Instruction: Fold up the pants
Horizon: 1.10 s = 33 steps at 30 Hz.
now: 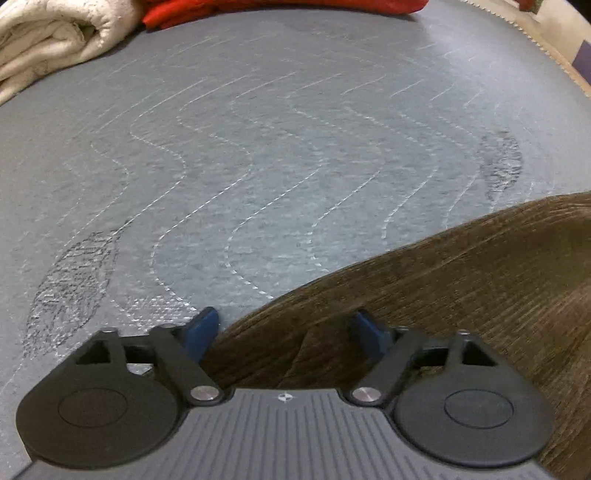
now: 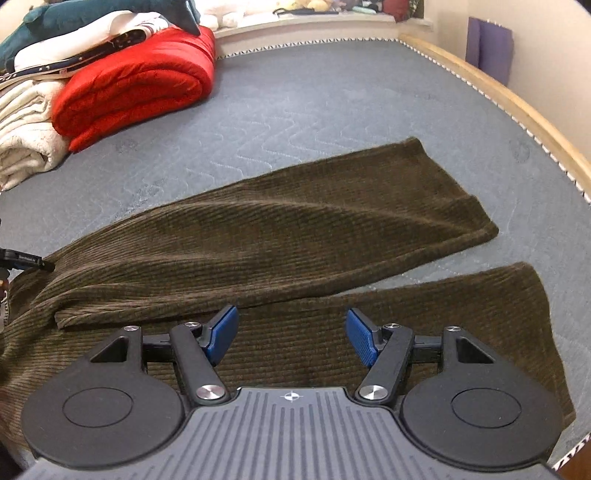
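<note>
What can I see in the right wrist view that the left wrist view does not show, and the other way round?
Only the right wrist view shows both legs of the brown pants with their hems, the teal item, the purple object and the open right gripper. Only the left wrist view shows the open left gripper at the pants' edge. Both show the grey mattress, the red blanket and the cream blanket.
</note>
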Tool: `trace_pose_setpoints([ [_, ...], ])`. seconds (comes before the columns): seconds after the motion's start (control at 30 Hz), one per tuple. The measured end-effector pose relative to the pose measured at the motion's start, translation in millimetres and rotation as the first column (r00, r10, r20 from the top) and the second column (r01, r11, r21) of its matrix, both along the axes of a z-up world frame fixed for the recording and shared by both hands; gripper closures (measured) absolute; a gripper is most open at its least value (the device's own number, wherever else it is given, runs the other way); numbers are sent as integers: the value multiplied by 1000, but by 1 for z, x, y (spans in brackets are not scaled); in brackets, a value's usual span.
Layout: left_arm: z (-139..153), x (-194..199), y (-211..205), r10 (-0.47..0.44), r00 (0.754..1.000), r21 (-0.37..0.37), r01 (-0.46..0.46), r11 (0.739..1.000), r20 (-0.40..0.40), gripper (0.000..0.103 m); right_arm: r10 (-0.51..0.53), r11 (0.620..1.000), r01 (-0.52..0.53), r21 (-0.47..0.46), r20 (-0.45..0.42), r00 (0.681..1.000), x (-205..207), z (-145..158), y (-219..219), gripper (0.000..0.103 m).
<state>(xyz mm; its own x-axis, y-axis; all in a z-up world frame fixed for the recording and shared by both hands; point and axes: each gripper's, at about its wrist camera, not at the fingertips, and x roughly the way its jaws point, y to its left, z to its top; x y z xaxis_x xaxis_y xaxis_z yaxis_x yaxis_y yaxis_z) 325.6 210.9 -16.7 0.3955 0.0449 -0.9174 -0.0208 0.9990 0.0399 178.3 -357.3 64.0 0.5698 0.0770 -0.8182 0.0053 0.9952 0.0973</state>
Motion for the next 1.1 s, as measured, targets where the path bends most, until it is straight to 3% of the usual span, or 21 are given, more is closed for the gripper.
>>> trace_pose_setpoints([
  [0.07,5,-4,-9,-59,998,12,59,998,12,51,-8,1000,8,-15,-20,1000,1,-3,1,36],
  [0.13,10,-8,-18,-104,995,43,103,994,13,65,-12,999,11,-32,-33,999,2,-6,2,36],
  [0.23,15,-17,-32,-149,989,118,147,982,9,77,-16,999,14,-43,-43,999,3,-8,3,36],
  [0.4,41,-43,-44,-183,981,176,169,970,67,85,-26,998,24,-54,-48,998,3,-9,4,36],
  [0.57,93,-106,-66,-211,953,179,173,968,217,88,-48,998,46,-45,-50,998,2,-8,10,36],
  [0.63,115,-156,-74,-206,931,132,173,976,301,89,-61,998,60,-29,-51,997,0,-7,13,37],
  [0.73,125,-244,-91,-241,893,121,210,970,381,90,-84,996,85,11,-41,996,-4,-2,19,38],
  [0.8,111,-294,-98,-229,893,75,217,973,389,90,-111,993,112,44,-29,993,-8,2,23,38],
  [0.9,72,-342,-99,-223,921,-17,241,970,320,82,-154,984,155,86,-16,988,-13,6,26,40],
  [0.93,69,-347,-103,-230,928,1,241,971,293,80,-171,981,172,92,-17,985,-15,5,28,41],
  [0.97,77,-353,-105,-239,914,36,241,970,328,76,-192,976,193,100,-19,981,-16,4,28,42],
  [1.0,87,-357,-102,-210,898,20,219,975,387,68,-213,971,214,111,-21,977,-18,3,27,43],
  [1.03,94,-359,-92,-145,899,-66,188,980,414,49,-234,964,235,124,-23,972,-19,2,25,43],
  [1.1,92,-357,-65,2,921,-236,98,967,389,46,-286,946,286,154,-24,958,-21,0,19,45],
])
